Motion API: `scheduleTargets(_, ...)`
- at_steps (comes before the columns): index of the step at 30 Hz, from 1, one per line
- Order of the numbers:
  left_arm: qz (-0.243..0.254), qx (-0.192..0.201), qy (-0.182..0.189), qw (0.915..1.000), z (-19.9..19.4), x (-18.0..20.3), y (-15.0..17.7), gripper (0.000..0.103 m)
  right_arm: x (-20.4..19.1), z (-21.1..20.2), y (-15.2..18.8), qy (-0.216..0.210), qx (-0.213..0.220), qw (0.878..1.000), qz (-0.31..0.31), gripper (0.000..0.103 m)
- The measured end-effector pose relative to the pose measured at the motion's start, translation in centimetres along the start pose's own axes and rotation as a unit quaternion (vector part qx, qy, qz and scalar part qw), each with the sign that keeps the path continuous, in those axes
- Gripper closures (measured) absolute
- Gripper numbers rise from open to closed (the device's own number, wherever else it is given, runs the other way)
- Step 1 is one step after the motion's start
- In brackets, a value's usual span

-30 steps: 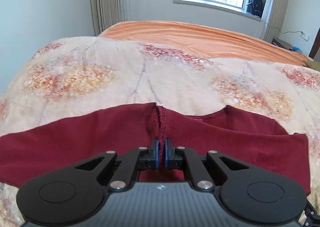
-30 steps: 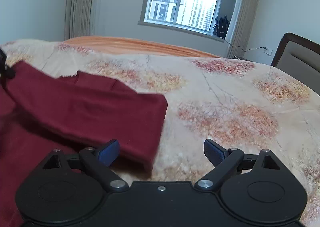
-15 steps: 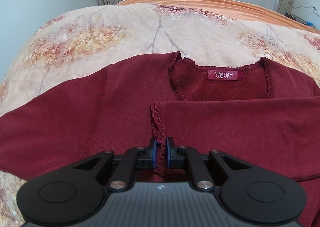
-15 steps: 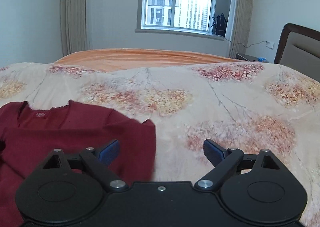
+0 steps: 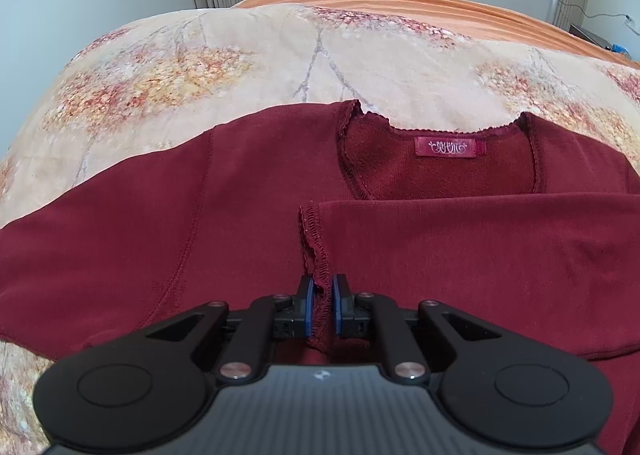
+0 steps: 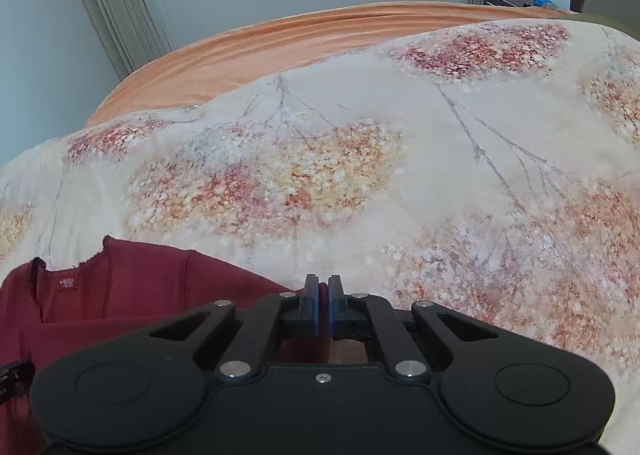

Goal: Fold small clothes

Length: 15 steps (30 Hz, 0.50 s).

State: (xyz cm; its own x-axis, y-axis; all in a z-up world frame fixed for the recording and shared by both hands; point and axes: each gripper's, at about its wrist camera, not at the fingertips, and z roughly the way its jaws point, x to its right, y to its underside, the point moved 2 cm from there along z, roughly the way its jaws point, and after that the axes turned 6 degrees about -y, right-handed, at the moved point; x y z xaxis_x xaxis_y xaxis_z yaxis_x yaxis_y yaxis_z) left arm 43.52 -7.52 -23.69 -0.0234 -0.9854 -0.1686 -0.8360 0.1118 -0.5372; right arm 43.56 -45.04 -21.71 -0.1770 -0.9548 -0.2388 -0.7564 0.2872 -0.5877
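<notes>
Jaws: my left gripper (image 5: 322, 305) pinched the sleeve cuff (image 5: 315, 251) to lay it across the maroon sweater (image 5: 160, 223); right gripper (image 6: 323, 307) clenched, contents unclear.

A woven neck label (image 5: 449, 146) sewn inside the back collar of a dark red long-sleeved top (image 5: 160, 223) carries pale ornamental lettering flanked by scrollwork, its characters too stylised and small to be read. From the right wrist camera the same label (image 6: 67, 283) appears only as a small pinkish patch with a pale blur of print. A small pale emblem (image 5: 321, 374) sits on the ribbed housing of the left gripper's body, too faint to make out.
</notes>
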Motion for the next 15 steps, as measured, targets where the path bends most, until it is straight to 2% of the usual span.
scheduleTargets(1,0.003,-0.001,-0.004,1.0000,0.1,0.1,0.0,0.087,0.0,0.2,0.3,0.008,0.002,1.000,-0.011,0.100)
scheduleTargets(2,0.006,-0.001,-0.009,0.9999,0.1,0.1,-0.1,0.077,-0.1,0.3,0.7,0.020,0.007,0.999,-0.026,0.099)
scheduleTargets(3,0.008,-0.003,-0.017,0.9998,0.1,0.1,-0.1,0.061,-0.2,0.2,1.1,0.025,0.016,0.999,-0.033,0.099)
scheduleTargets(4,0.010,-0.002,-0.021,0.9997,0.0,0.0,-0.2,0.052,-0.4,-0.5,1.5,0.033,0.032,0.998,-0.037,0.096)
scheduleTargets(5,0.010,0.001,-0.018,0.9998,-0.2,0.0,-0.2,0.038,-0.6,-1.4,2.0,0.043,0.052,0.997,-0.046,0.081)
scheduleTargets(6,0.008,0.002,-0.012,0.9999,-0.3,-0.2,-0.2,0.032,-1.0,-2.6,2.7,0.052,0.071,0.994,-0.058,0.071)
scheduleTargets(8,0.001,0.007,-0.005,1.0000,-0.8,-0.4,0.0,0.016,-1.9,-5.6,5.0,0.049,0.102,0.991,-0.078,0.023)
scheduleTargets(9,-0.002,0.010,-0.006,0.9999,-0.9,-0.4,0.2,0.008,-2.5,-6.8,6.5,0.033,0.111,0.990,-0.085,0.018)
scheduleTargets(11,-0.005,0.011,-0.016,0.9998,-0.9,-0.4,0.6,0.005,-4.0,-8.8,9.8,0.013,0.107,0.988,-0.109,0.017)
scheduleTargets(15,-0.008,-0.017,-0.036,0.9992,0.0,-0.4,0.9,0.005,-6.4,-8.3,14.5,0.038,0.077,0.986,-0.146,0.012)
